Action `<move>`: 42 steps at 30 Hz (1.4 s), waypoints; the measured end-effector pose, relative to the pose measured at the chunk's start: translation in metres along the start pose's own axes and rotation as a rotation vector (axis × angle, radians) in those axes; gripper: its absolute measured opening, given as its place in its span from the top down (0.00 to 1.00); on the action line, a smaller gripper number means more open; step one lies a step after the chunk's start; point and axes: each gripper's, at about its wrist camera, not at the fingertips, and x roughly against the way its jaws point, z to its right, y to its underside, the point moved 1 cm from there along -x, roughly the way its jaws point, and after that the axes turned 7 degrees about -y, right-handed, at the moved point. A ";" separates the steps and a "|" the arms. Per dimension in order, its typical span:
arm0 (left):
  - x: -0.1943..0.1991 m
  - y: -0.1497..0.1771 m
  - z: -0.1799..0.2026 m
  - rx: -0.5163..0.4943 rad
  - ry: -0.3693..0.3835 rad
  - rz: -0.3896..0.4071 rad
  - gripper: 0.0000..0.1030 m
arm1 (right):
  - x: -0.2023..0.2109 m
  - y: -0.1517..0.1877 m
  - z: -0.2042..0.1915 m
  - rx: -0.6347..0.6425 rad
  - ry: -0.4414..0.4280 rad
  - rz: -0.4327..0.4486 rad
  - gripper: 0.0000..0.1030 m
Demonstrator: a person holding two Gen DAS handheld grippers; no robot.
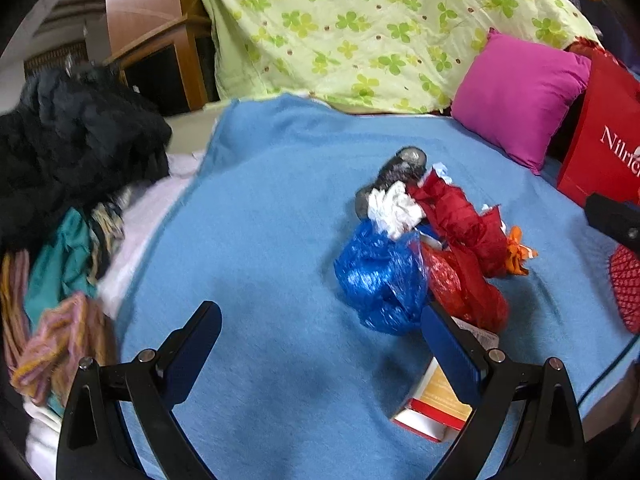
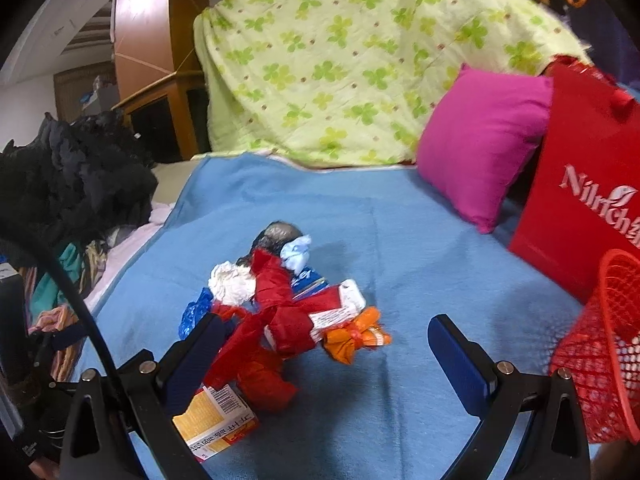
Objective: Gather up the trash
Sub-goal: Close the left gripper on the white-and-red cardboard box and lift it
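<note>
A heap of trash lies on the blue blanket (image 1: 272,240): a crumpled blue plastic bag (image 1: 380,280), white tissue (image 1: 394,208), red crinkled wrappers (image 1: 464,220), an orange wrapper (image 2: 354,338) and a grey lump (image 1: 404,168). A small yellow and red carton (image 2: 218,424) lies nearest me. My left gripper (image 1: 318,344) is open just in front of the blue bag, holding nothing. My right gripper (image 2: 324,354) is open around the near side of the heap, above the red wrappers (image 2: 280,320). A red mesh basket (image 2: 604,344) stands at the right.
A pile of dark and coloured clothes (image 1: 68,152) lines the left edge of the bed. A pink cushion (image 2: 480,140) and a red paper bag (image 2: 584,200) stand at the back right, before a green clover quilt (image 2: 360,60). A wooden cabinet (image 1: 156,40) is behind.
</note>
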 end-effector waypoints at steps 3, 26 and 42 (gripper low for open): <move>-0.007 0.003 -0.001 0.022 0.044 -0.049 0.03 | -0.016 -0.001 0.010 -0.015 -0.040 -0.052 0.00; -0.017 0.030 0.054 -0.090 0.336 -0.209 0.16 | -0.149 -0.010 0.111 -0.461 -0.321 -0.294 0.25; -0.020 0.032 0.063 -0.105 0.439 -0.223 0.42 | -0.126 0.004 0.122 -0.510 -0.264 -0.340 0.25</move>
